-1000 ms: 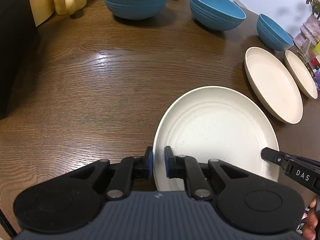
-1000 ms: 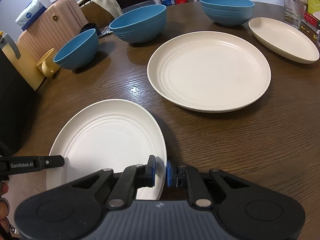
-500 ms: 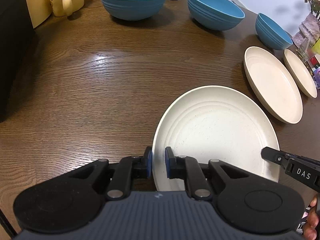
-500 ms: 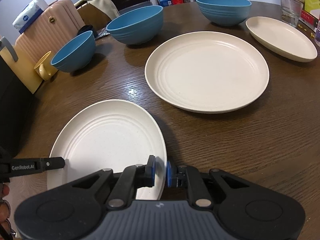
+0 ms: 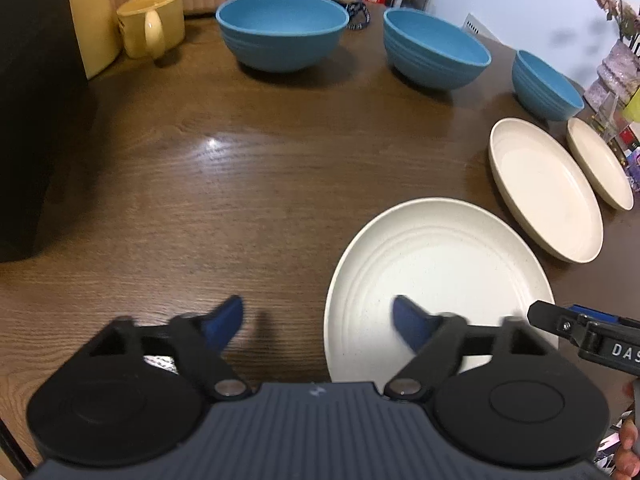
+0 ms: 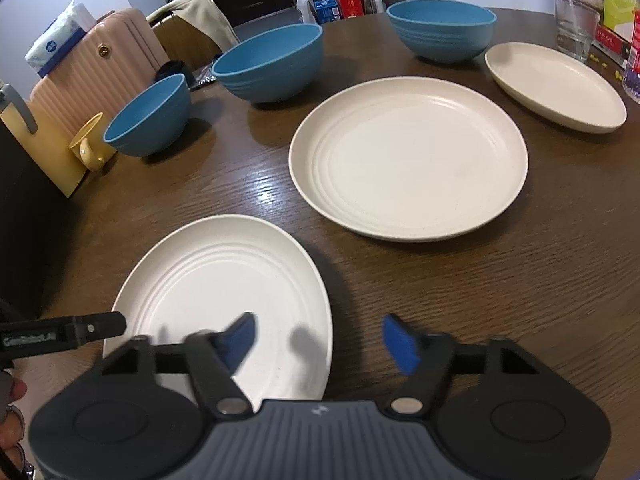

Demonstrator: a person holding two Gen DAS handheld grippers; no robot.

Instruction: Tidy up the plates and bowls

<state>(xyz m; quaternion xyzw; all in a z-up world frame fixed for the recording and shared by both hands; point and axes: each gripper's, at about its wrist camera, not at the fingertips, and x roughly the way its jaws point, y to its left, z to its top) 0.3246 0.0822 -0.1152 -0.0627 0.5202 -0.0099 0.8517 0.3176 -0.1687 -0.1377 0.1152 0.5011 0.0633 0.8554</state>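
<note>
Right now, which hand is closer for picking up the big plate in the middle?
The right one, probably. The big plate lies just ahead of the right gripper, whose jaws have just opened off the near plate. The left gripper sits across that plate, farther away.

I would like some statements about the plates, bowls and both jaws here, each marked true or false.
1. Three blue bowls stand on the table. True.
2. The left gripper clamps the near plate. False: its jaws have just been opening and stand wide, astride the rim without pressing it.
3. The right gripper is open. True.
4. The plates are stacked. False: all three lie apart.
5. The yellow mug sits inside a bowl. False: it stands beside one.
</note>
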